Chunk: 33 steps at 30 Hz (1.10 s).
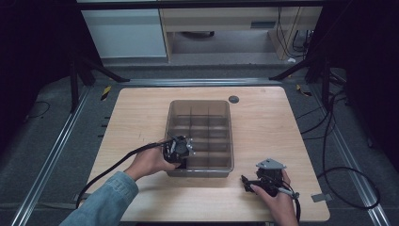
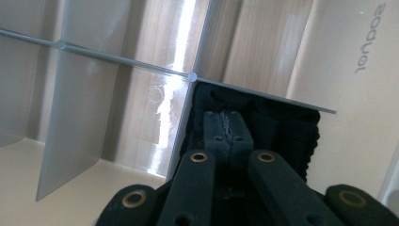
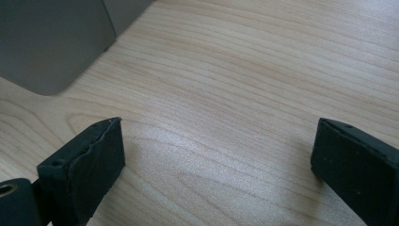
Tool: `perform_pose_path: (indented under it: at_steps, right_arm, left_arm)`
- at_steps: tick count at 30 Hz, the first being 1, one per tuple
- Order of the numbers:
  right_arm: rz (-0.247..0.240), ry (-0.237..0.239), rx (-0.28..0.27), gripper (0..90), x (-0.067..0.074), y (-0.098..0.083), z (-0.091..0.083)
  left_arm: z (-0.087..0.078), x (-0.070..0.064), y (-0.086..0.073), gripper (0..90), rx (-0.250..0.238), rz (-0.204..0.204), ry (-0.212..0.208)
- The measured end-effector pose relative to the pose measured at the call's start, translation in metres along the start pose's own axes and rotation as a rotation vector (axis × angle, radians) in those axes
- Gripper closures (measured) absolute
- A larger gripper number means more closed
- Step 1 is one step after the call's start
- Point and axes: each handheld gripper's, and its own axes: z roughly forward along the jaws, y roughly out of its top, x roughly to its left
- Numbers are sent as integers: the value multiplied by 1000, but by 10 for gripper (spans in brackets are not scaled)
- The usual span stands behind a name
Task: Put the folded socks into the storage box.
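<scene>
Reaching in from the lower left of the high view, the person's left hand [image 1: 151,162] holds the left claw [image 1: 179,151] over the near left corner of a clear grey divided bin [image 1: 200,106] that sits at the middle of the light wooden desk [image 1: 263,122]. In the left gripper view, that claw [image 2: 227,126] points down into a corner compartment, its 2 jaws pressed together, with dark ribbed black fabric [image 2: 287,129] packed behind and on both sides of them; whether the jaws actually pinch any of the fabric cannot be told. The fabric lies against the thin clear dividers [image 2: 117,63] that cross just above it, and the bin's pale outer wall rises on the right with reversed lettering on it. Nearer the person, on the right side of the desk, the right hand [image 1: 277,197] holds the right claw [image 1: 244,181] low over bare wood, just off the bin's near right corner and apart from it. In the right gripper view, this claw [image 3: 216,155] is spread wide with nothing between its jaws, only wood grain below, and a rounded corner of the bin [image 3: 51,42] shows at the upper left.
</scene>
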Motion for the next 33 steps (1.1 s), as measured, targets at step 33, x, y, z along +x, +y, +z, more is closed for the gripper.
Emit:
perform_pose_path:
  at_steps: [33]
  right_arm:
    - [-2,1,0,36,0,0,0]
  left_arm:
    - [-51,5,-21,678,-280,-57,81]
